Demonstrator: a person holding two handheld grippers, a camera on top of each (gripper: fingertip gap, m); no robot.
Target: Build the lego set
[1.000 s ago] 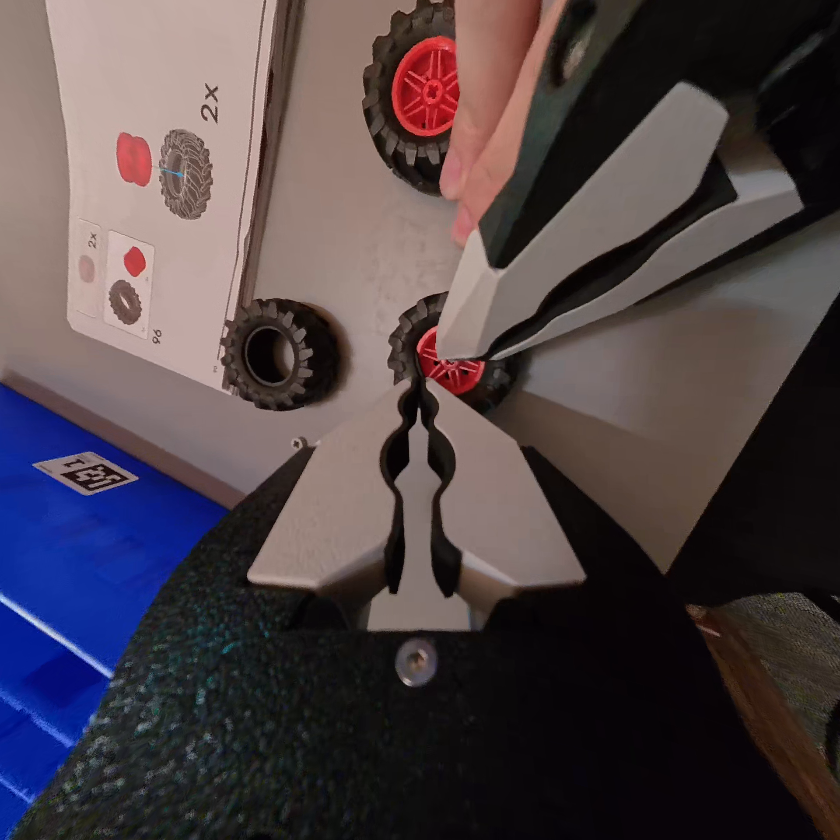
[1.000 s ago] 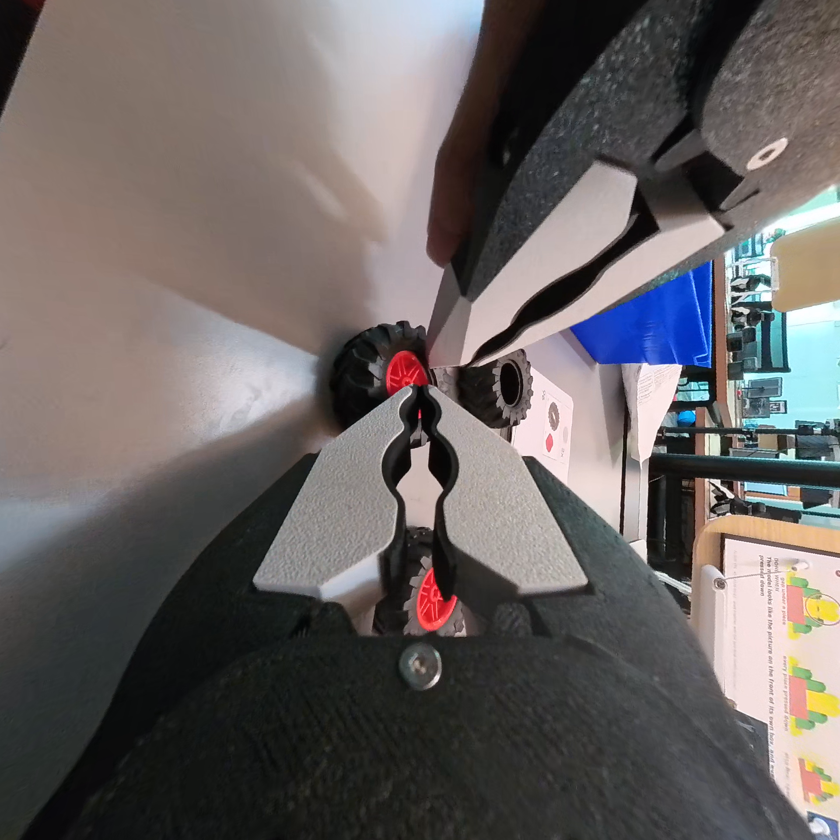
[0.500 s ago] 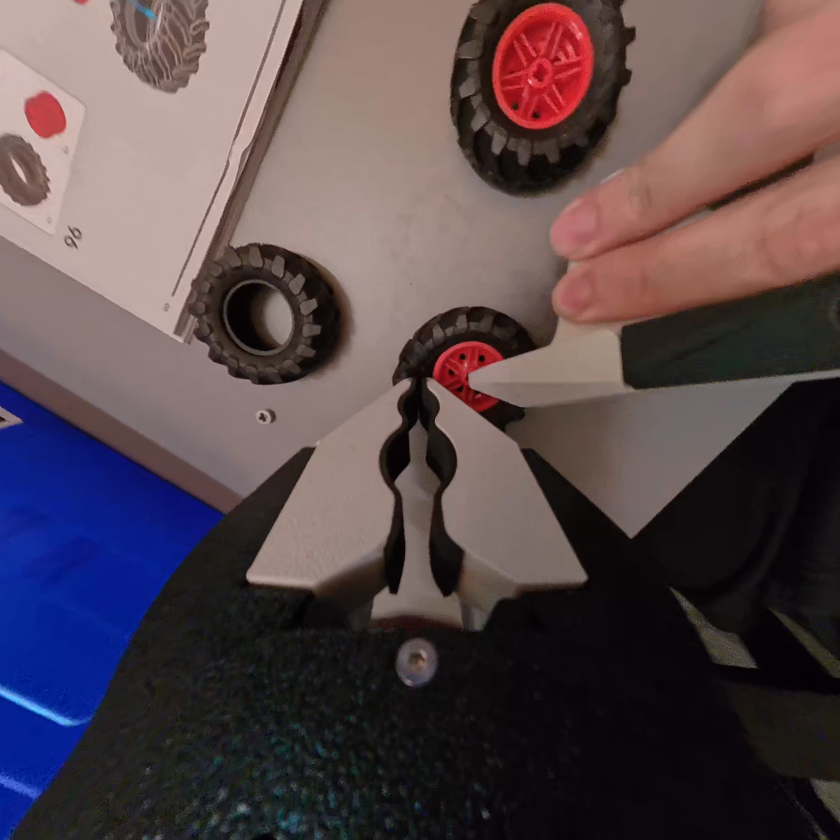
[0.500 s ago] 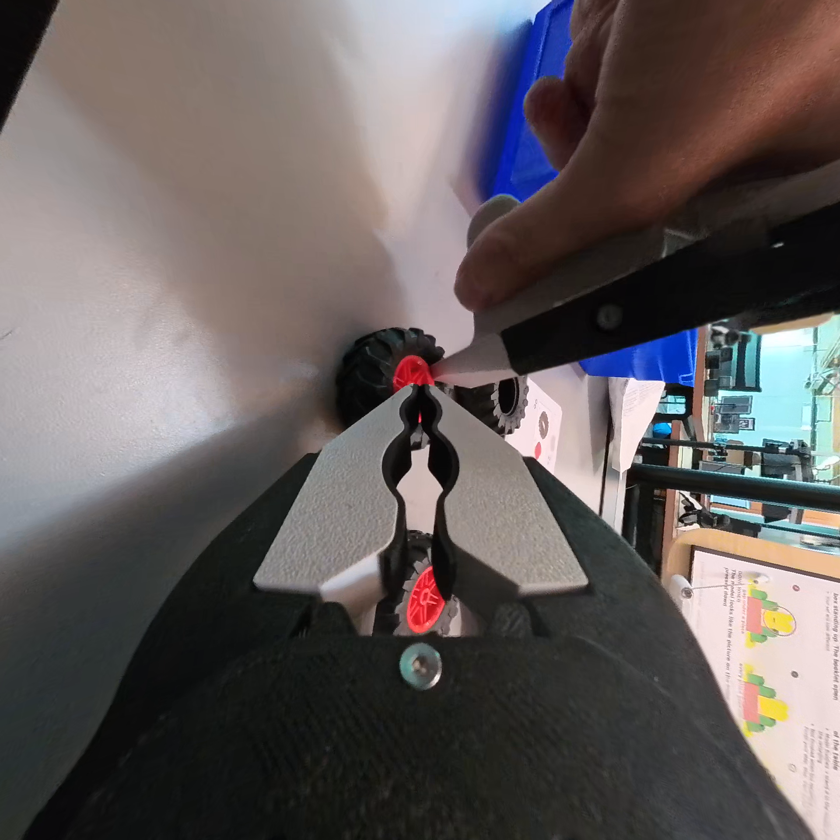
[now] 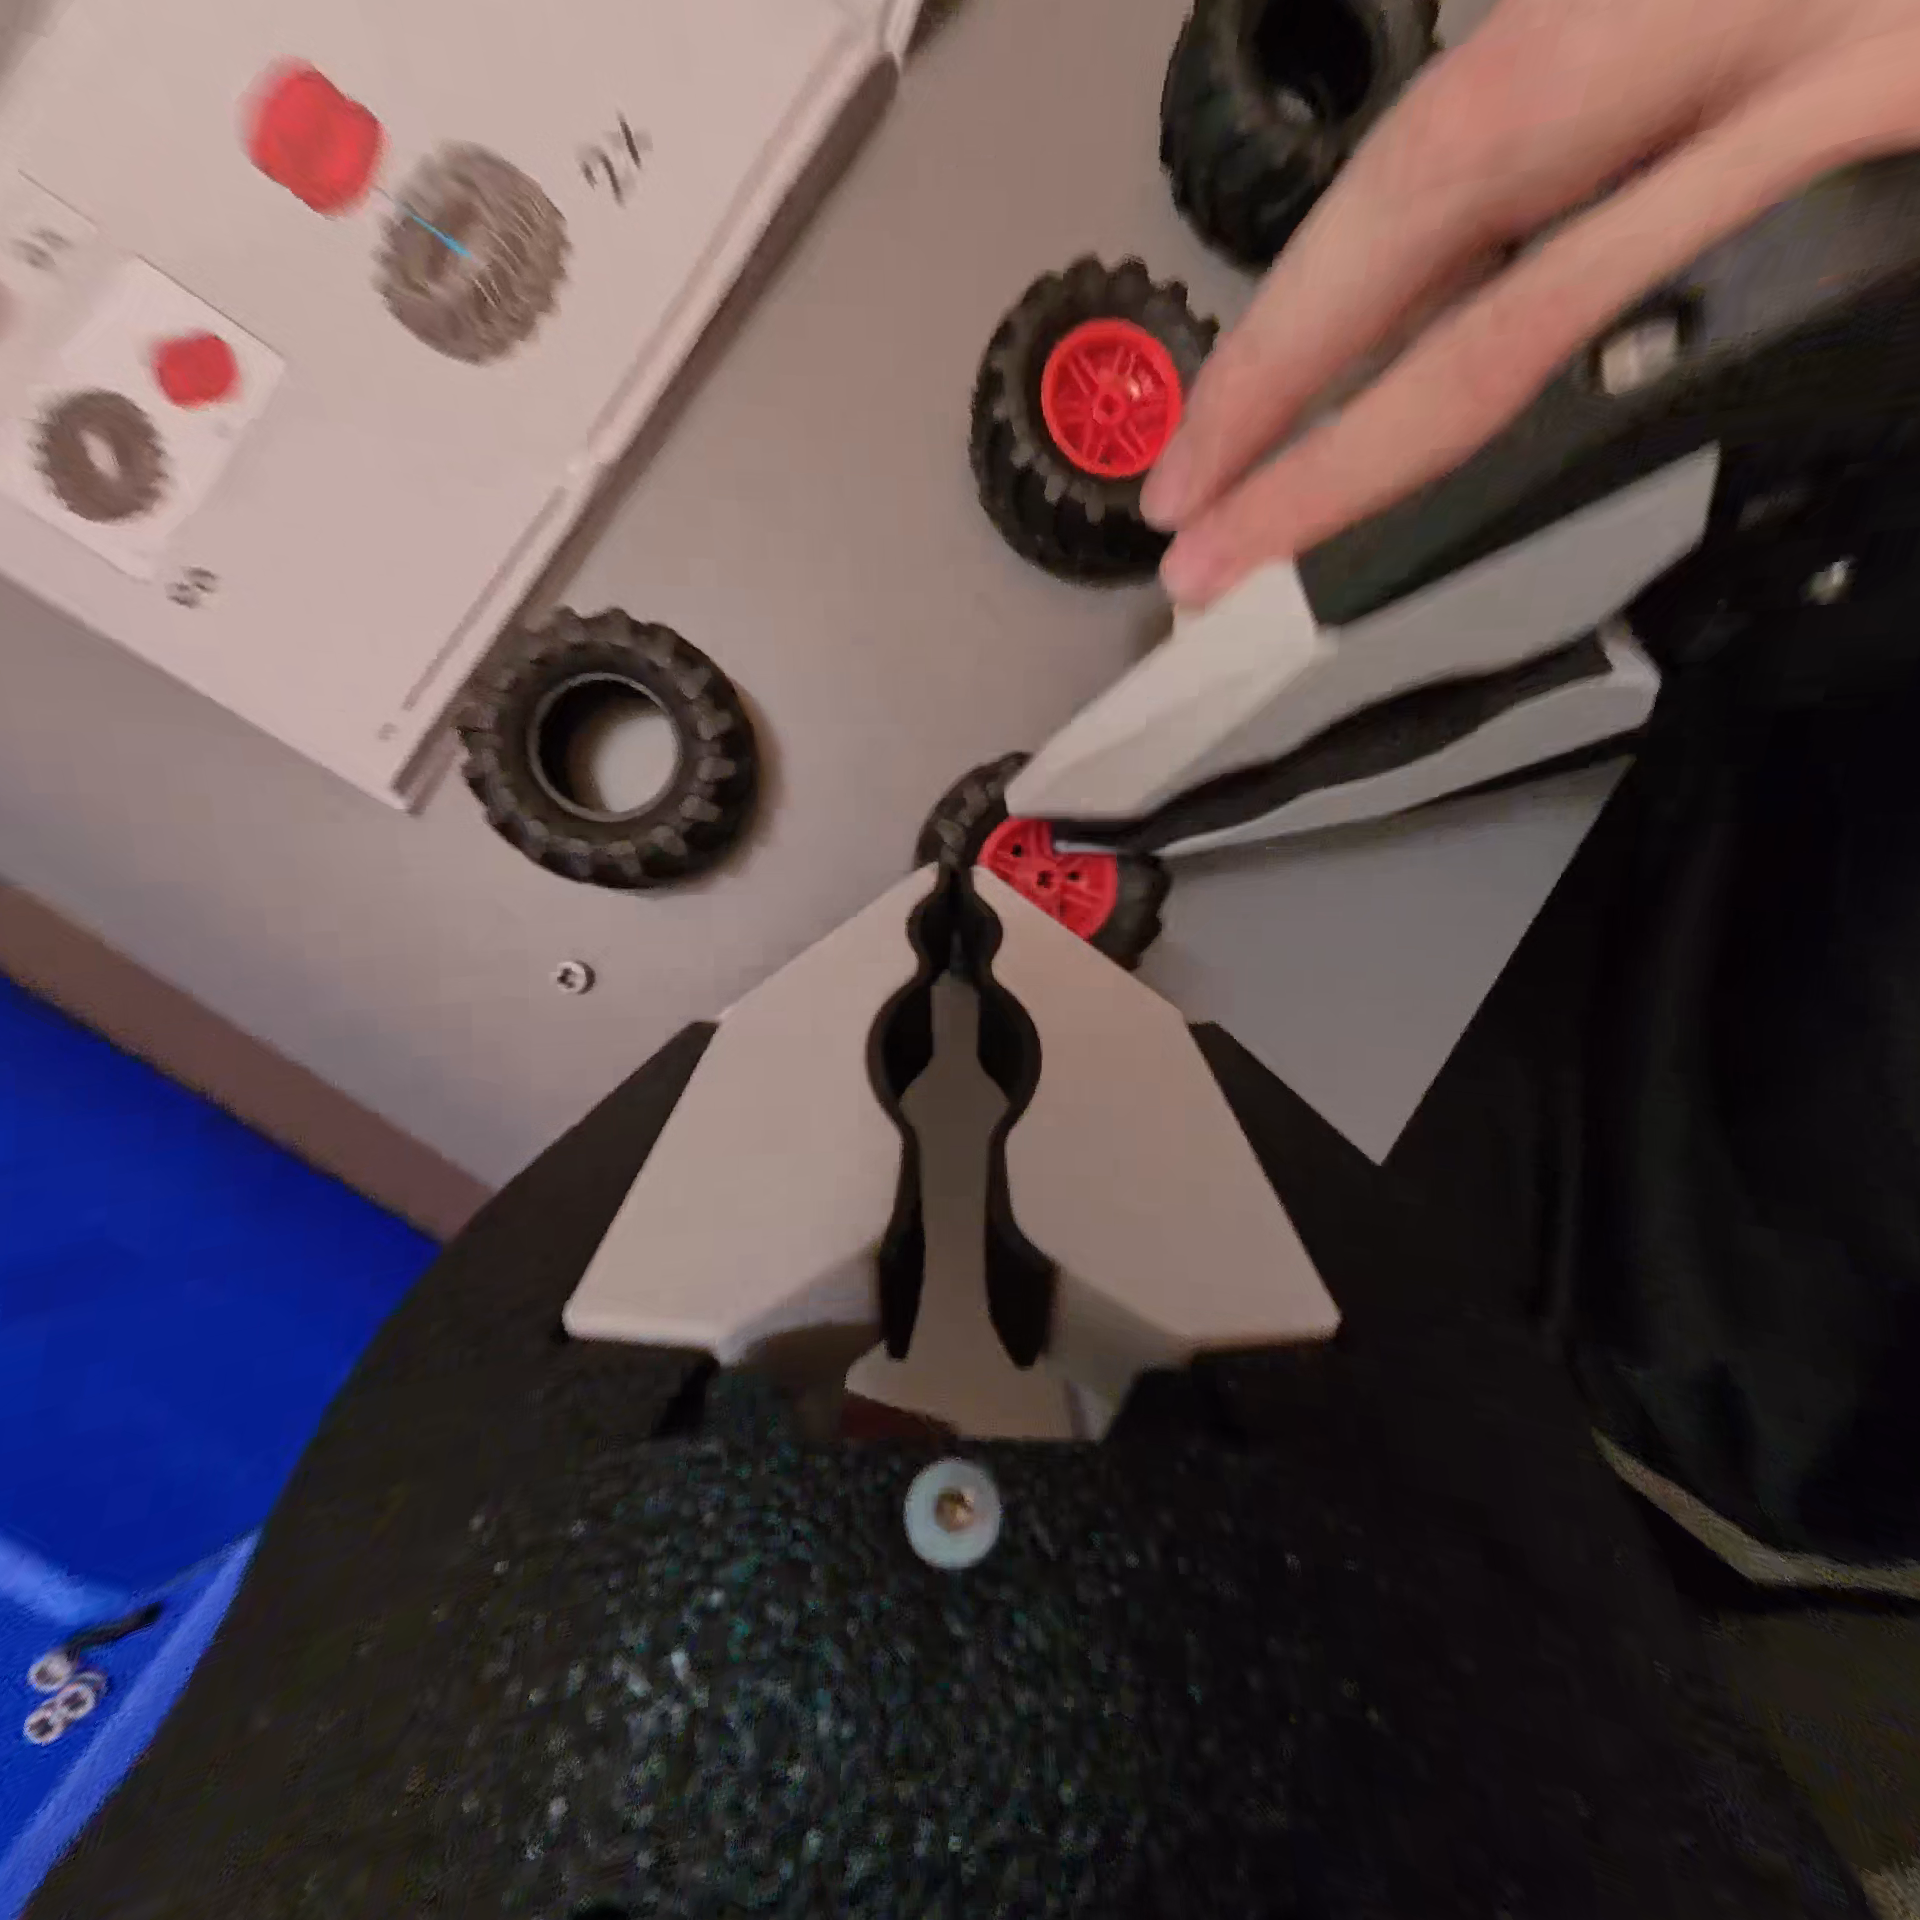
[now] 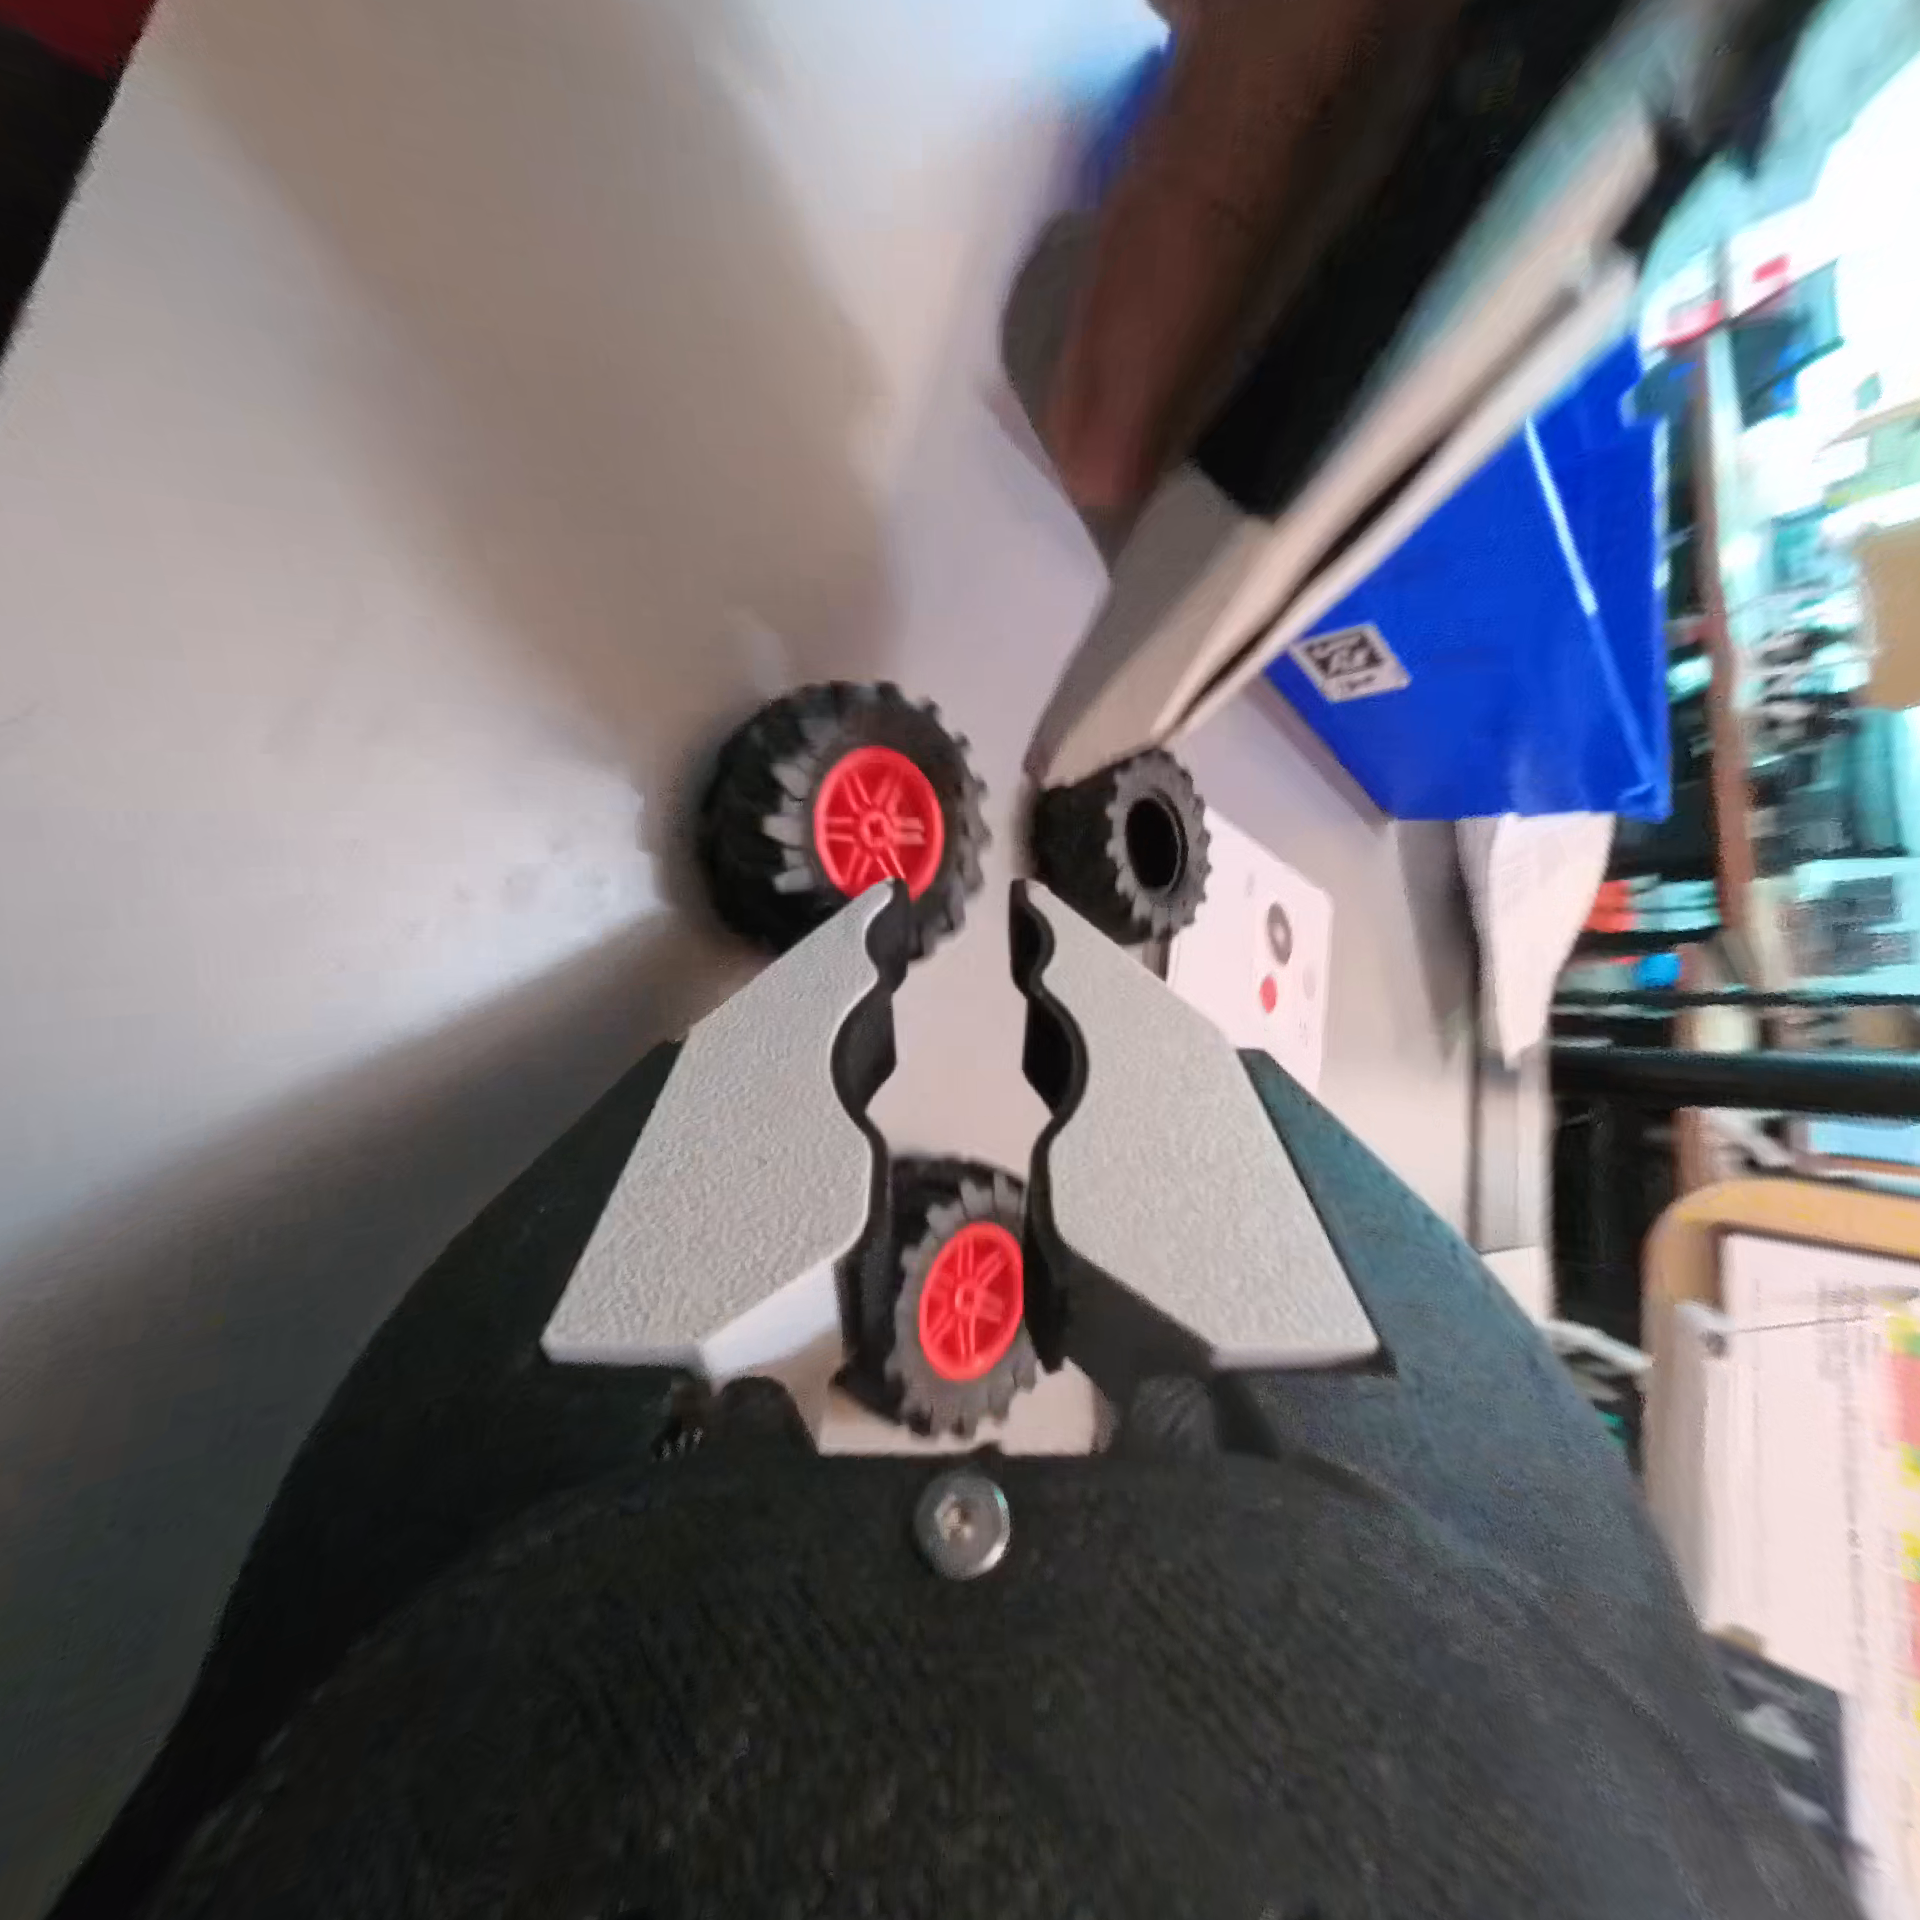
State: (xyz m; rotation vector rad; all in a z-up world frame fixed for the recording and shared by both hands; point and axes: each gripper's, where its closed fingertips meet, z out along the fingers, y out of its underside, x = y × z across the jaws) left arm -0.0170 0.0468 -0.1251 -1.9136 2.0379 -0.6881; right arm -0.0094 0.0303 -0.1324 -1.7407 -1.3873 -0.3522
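two wheels [image 5: 1110,411] done, red hubs in. my left claw [image 5: 957,883] closed, empty, at small wheel [image 5: 1049,871]. right claw [image 6: 956,894] parted, empty. bare tyre [image 5: 608,746] by booklet [image 5: 416,312] still needs hub.

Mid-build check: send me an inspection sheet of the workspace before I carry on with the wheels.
Surface: grey table, with one screw head set in it.
Job's things: small red-hub wheel at the tips of both grippers; larger red-hub wheel beyond it; empty tyre by the instruction booklet; second empty tyre at the top edge.
Clutter: blue bin with small metal bits in it.
Grippers: left hand-held gripper shut, tips at the small wheel's tyre edge; right hand-held gripper open, holding nothing.
Cables: nothing seen.
Surroundings: black rail and blurred shelving beyond the table.
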